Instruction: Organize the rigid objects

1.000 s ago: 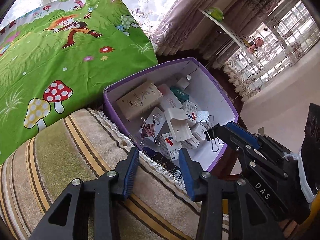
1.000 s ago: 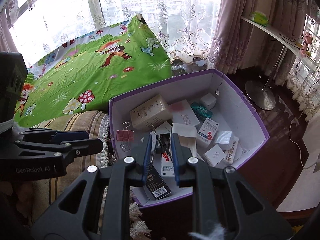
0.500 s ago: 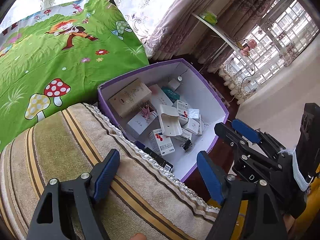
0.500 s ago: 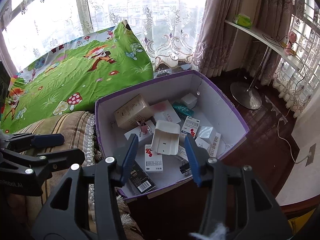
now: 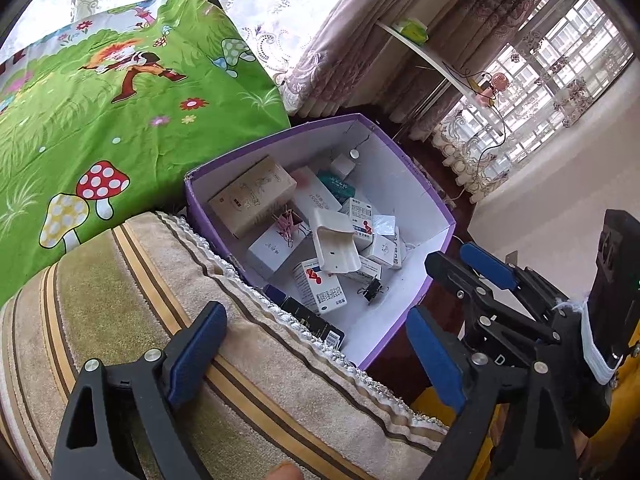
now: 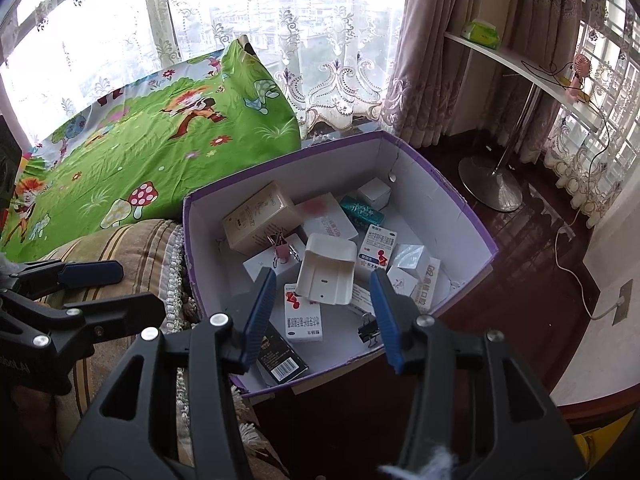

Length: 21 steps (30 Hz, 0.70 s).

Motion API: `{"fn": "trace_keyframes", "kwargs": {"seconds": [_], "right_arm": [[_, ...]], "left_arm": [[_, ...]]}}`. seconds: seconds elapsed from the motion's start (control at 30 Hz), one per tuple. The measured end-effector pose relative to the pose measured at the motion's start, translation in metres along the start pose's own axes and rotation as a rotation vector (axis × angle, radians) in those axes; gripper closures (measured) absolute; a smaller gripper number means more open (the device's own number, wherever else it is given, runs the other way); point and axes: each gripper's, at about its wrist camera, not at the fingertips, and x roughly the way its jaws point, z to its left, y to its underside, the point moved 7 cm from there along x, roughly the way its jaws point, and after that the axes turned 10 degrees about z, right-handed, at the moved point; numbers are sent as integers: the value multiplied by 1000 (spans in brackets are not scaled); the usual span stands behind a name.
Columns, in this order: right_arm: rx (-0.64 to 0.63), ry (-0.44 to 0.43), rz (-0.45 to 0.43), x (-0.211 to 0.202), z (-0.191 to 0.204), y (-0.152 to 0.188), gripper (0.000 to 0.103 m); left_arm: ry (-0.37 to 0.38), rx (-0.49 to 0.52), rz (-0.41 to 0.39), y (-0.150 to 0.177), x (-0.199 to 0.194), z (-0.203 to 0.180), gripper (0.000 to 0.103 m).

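Left gripper [image 5: 316,354]: jaws just opened wide, empty, over the striped cushion [image 5: 120,300].
Right gripper [image 6: 322,316]: jaws apart, empty, above the box [image 6: 472,216].
Black clip [image 6: 368,332]: near right corner of the box.
Handling: light, stiff, small; pinch its body.

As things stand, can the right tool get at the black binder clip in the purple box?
Probably yes. The right tool is open and empty, hovering over the purple box. The black binder clip lies loose on the box floor beside its right finger, nothing on top; the near wall is close.

green cartoon cloth [image 5: 120,104], striped cushion [image 5: 120,304], lace curtains [image 6: 320,40], white shelf [image 6: 520,64]
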Motion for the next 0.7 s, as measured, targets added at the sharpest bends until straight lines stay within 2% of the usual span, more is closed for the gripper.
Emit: {"fn": "trace_keyframes", "kwargs": {"seconds": [0.7], "right_arm": [[10, 4, 5, 1, -4, 0, 47]], "left_arm": [[-44, 20, 30, -4, 11, 0, 7]]}}
